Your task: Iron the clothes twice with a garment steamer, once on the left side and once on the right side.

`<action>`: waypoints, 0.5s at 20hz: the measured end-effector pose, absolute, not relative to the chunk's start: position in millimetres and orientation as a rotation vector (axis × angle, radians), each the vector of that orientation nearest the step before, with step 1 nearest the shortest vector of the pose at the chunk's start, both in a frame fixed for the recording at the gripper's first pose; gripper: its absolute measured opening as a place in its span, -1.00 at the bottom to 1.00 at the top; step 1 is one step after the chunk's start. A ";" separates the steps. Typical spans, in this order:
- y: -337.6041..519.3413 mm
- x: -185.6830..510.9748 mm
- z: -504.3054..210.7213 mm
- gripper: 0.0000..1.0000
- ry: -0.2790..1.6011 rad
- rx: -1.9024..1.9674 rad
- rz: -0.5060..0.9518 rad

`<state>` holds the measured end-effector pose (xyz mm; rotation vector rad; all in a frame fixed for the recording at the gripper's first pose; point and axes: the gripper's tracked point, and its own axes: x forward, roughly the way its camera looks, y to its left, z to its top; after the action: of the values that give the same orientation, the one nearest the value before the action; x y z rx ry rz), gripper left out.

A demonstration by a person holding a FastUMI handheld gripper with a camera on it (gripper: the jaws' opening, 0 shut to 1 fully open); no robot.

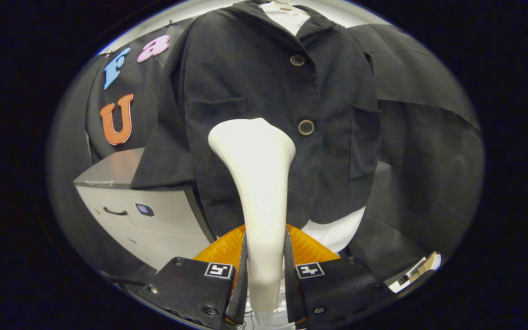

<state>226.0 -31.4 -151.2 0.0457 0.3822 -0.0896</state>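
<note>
White plastic fills my grip: my gripper is pinched on the handle of the garment steamer, both fingers pressing its sides. Its long axis runs straight ahead from me, widening to a head that faces the dark jacket hanging just beyond. That head sits left of the button line, so I judge the left panel is the one to stroke, lengthwise along the cloth. Farther left stands a grey cabinet.
</note>
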 end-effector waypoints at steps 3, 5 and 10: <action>-30.6 225.0 -174.3 -0.26 0.427 0.052 -0.096; -31.5 224.8 -181.2 -0.27 0.441 0.056 -0.097; -29.4 220.5 -178.6 -0.27 0.450 0.077 -0.086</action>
<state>220.5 -29.4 -178.6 0.0771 0.4502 -0.0856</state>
